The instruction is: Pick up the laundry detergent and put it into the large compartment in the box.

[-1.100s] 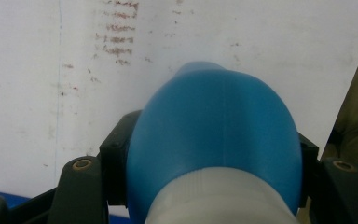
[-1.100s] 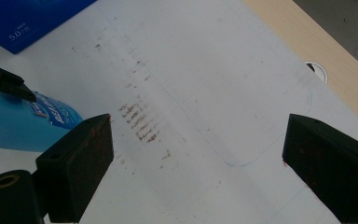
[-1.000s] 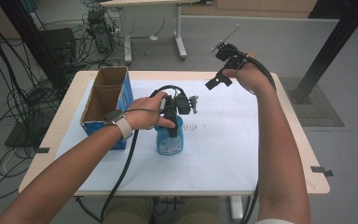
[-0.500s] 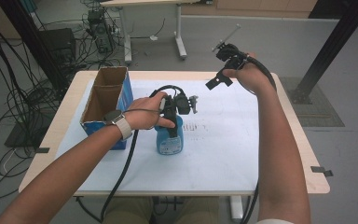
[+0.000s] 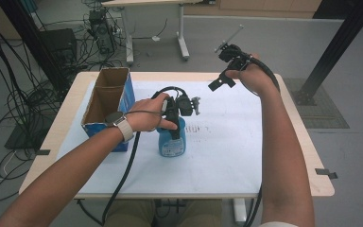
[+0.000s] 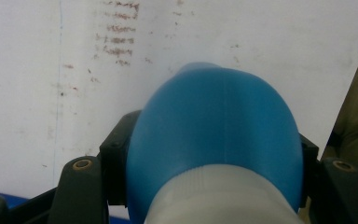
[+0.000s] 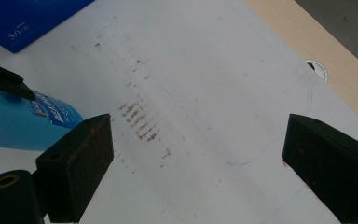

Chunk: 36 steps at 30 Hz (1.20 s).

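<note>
Gripping the blue bottle (image 6: 214,135) between left gripper (image 6: 209,154) fingers; right gripper (image 7: 200,154) fingers spread, empty.

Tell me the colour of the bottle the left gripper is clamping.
The bottle is blue, paler near its cap end; the left gripper view shows it best.

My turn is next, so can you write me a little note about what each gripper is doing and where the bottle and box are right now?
Left gripper: shut on the blue bottle, jaws on either side of its upper part; the bottle stands upright on the white sheet.
Right gripper: open, holding nothing, raised over the far right part of the table.
Box: open and upright at the left of the table, beside the bottle, apart from it.
Done: the bottle is gripped.
Left: probably moving it, maybe into the box; I cannot be sure. Keep the left grip firm.
</note>
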Each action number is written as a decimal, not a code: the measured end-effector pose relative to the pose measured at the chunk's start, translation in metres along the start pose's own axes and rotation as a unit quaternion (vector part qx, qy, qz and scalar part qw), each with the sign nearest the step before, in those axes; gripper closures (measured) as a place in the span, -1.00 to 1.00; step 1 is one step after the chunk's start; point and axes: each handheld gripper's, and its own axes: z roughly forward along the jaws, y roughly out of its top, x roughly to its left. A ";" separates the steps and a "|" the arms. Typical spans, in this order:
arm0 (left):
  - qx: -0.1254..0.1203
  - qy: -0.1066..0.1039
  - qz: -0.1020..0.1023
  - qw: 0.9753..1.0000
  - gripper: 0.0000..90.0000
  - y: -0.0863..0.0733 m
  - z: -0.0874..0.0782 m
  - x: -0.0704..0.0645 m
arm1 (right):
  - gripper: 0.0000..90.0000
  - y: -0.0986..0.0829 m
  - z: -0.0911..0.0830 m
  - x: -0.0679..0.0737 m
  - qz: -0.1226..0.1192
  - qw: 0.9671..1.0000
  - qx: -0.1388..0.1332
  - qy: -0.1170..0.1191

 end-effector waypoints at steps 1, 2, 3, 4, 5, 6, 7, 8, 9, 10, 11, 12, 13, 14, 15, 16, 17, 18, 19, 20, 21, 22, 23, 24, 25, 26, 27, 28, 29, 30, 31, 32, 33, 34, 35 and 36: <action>0.000 0.000 0.001 1.000 -0.16 0.000 0.000 0.000 | -0.81 0.000 0.000 0.000 0.000 1.000 0.000 0.000; 0.000 0.000 0.001 1.000 -0.16 0.000 0.000 0.000 | -0.81 0.000 0.000 0.000 0.000 1.000 0.000 -0.001; 0.000 -0.001 0.000 1.000 -0.16 0.000 0.000 0.000 | -0.81 -0.001 -0.001 0.000 0.000 1.000 -0.001 -0.001; 0.000 -0.001 0.000 1.000 -0.16 0.000 0.000 0.000 | -0.81 -0.001 -0.001 0.000 0.000 1.000 -0.001 -0.001; 0.000 -0.001 0.001 1.000 -0.16 0.000 0.000 0.000 | -0.81 -0.001 -0.001 0.000 0.000 1.000 -0.001 -0.001; 0.000 -0.001 0.001 1.000 -0.16 0.000 0.000 0.000 | -0.81 -0.001 -0.001 0.000 0.001 1.000 -0.001 -0.001; 0.000 -0.001 0.001 1.000 -0.16 0.000 0.000 0.000 | -0.81 -0.001 -0.001 0.000 0.001 1.000 -0.001 -0.001; 0.000 -0.001 0.000 1.000 -0.16 0.000 0.000 0.000 | -0.81 -0.001 -0.001 0.000 0.001 1.000 0.000 -0.001; 0.000 -0.001 0.000 1.000 -0.17 0.000 0.000 0.000 | -0.81 -0.001 -0.001 0.000 0.001 1.000 0.000 -0.001; 0.001 0.000 -0.001 1.000 -0.17 0.000 0.000 0.000 | -0.81 -0.001 -0.001 0.000 -0.001 1.000 0.000 -0.001; 0.000 0.001 -0.002 1.000 -0.17 0.000 0.000 0.000 | -0.81 -0.001 -0.001 0.000 -0.001 1.000 0.000 -0.001; 0.001 0.000 -0.002 1.000 -0.17 0.000 0.000 0.000 | -0.81 -0.001 -0.001 0.000 -0.001 1.000 0.001 -0.001; 0.000 0.000 -0.002 1.000 -0.16 0.000 0.000 0.000 | -0.81 -0.001 -0.001 0.000 -0.001 1.000 0.000 -0.001; 0.000 0.000 -0.002 1.000 -0.16 0.000 0.000 0.000 | -0.81 -0.001 -0.001 0.000 -0.001 1.000 0.000 -0.001; 0.002 -0.001 -0.002 1.000 -0.16 0.001 0.000 0.000 | -0.81 -0.001 -0.001 0.000 0.000 1.000 0.000 0.000; 0.002 -0.001 -0.002 1.000 -0.16 0.001 0.000 0.000 | -0.81 -0.001 -0.001 0.000 0.000 1.000 0.000 0.000; -0.001 0.000 -0.001 1.000 -0.16 0.000 0.000 0.000 | -0.81 -0.001 -0.001 0.000 0.000 1.000 0.001 -0.001; -0.001 0.000 -0.001 1.000 -0.16 0.000 0.000 0.000 | -0.81 -0.001 -0.001 0.000 0.001 1.000 0.000 0.000; 0.000 -0.001 -0.001 1.000 -0.16 0.000 0.000 0.000 | -0.81 -0.001 -0.001 0.000 0.001 1.000 0.000 0.000; 0.001 -0.001 -0.002 1.000 -0.16 0.000 0.000 0.001 | -0.81 -0.001 -0.001 0.000 0.001 1.000 0.001 0.000; 0.000 -0.001 -0.002 1.000 -0.16 0.000 0.000 0.000 | -0.81 -0.001 -0.001 0.000 0.000 1.000 0.001 0.000; 0.000 -0.001 -0.002 1.000 -0.16 0.000 0.000 0.000 | -0.81 -0.001 -0.001 0.000 0.000 1.000 0.001 0.000; 0.000 -0.001 -0.001 1.000 -0.16 0.000 0.000 0.001 | -0.81 -0.002 -0.001 0.000 0.000 1.000 0.001 0.000; 0.000 -0.001 -0.001 1.000 -0.16 0.000 0.000 0.001 | -0.81 -0.002 -0.001 0.000 0.000 1.000 0.000 -0.001; 0.001 -0.002 0.000 1.000 -0.16 0.000 0.000 0.001 | -0.81 -0.002 -0.001 0.000 0.000 1.000 0.000 -0.001; 0.002 -0.002 -0.001 1.000 -0.16 0.001 0.000 0.001 | -0.81 -0.003 -0.001 0.000 0.000 1.000 0.000 -0.001; 0.002 -0.003 -0.001 1.000 -0.16 0.001 0.000 0.001 | -0.81 -0.003 -0.001 0.000 0.001 1.000 -0.001 -0.001; 0.000 -0.002 0.000 1.000 -0.16 0.000 0.000 0.001 | -0.81 -0.003 -0.001 0.000 0.001 1.000 -0.001 -0.001; 0.000 -0.002 -0.001 1.000 -0.16 0.000 0.000 0.001 | -0.81 -0.004 -0.001 0.000 0.002 1.000 -0.001 0.000; 0.000 -0.005 -0.003 1.000 -0.16 0.000 -0.001 0.003 | -0.81 -0.005 -0.001 0.000 0.002 1.000 -0.002 0.000; -0.002 -0.007 -0.009 1.000 -0.15 -0.001 0.000 0.004 | -0.81 -0.006 -0.002 0.000 0.002 1.000 -0.003 -0.001; -0.002 -0.009 -0.010 1.000 -0.15 -0.001 -0.001 0.005 | -0.81 -0.006 -0.002 0.000 0.004 1.000 -0.003 -0.001; -0.002 -0.007 -0.010 1.000 -0.15 -0.002 -0.001 0.004 | -0.81 -0.006 -0.003 0.000 0.003 1.000 -0.003 -0.001; -0.002 -0.007 -0.010 1.000 -0.15 -0.002 -0.001 0.004 | -0.81 -0.007 -0.004 0.000 0.004 1.000 -0.004 -0.001; -0.003 -0.005 -0.010 1.000 -0.15 -0.002 -0.001 0.002 | -0.81 -0.007 -0.004 0.000 0.004 1.000 -0.005 -0.002; -0.001 -0.005 -0.010 1.000 -0.14 -0.001 -0.001 0.002 | -0.81 -0.008 -0.005 0.000 0.004 1.000 -0.006 -0.002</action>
